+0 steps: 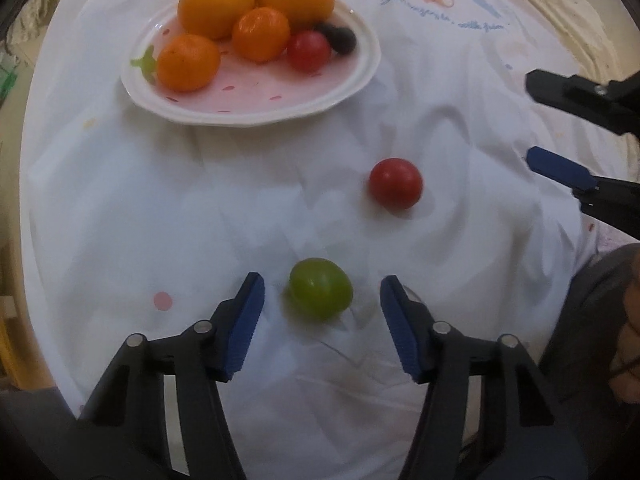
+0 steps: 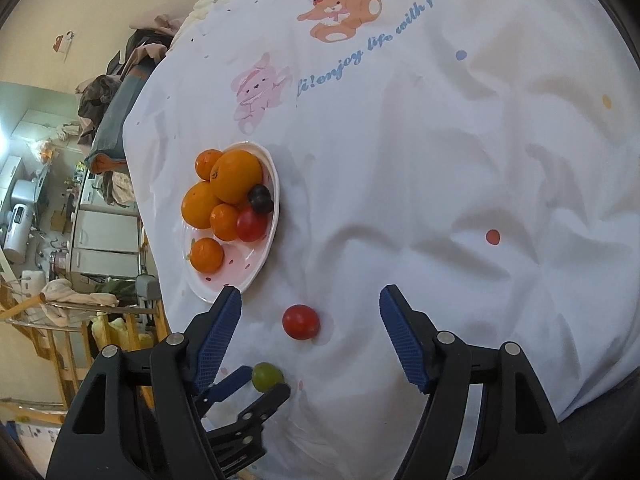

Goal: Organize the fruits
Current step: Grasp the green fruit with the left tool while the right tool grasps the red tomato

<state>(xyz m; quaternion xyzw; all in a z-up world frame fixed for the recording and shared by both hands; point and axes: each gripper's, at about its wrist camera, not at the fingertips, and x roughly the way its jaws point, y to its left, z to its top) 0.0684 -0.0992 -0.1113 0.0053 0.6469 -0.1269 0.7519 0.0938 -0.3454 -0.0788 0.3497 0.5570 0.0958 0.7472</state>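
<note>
Seen from the left wrist view, a cloth (image 1: pixel 160 208) covers the whole surface. The plate (image 1: pixel 256 120) sits far and to the left on it. Five oranges (image 1: pixel 216 8) crowd the plate's far and left parts, with the plated tomato (image 1: pixel 308 50) and plated grape (image 1: pixel 340 38) touching each other at their right. The loose tomato (image 1: pixel 395 184) lies on the cloth nearer and right of the plate, well apart from it. The loose grape (image 1: pixel 321 289) lies nearer still, slightly left, between the left tongs (image 1: pixel 322 281) (neither pad touching it). The right tongs (image 1: pixel 532 120) hang at the right, gaping toward the loose tomato.
</note>
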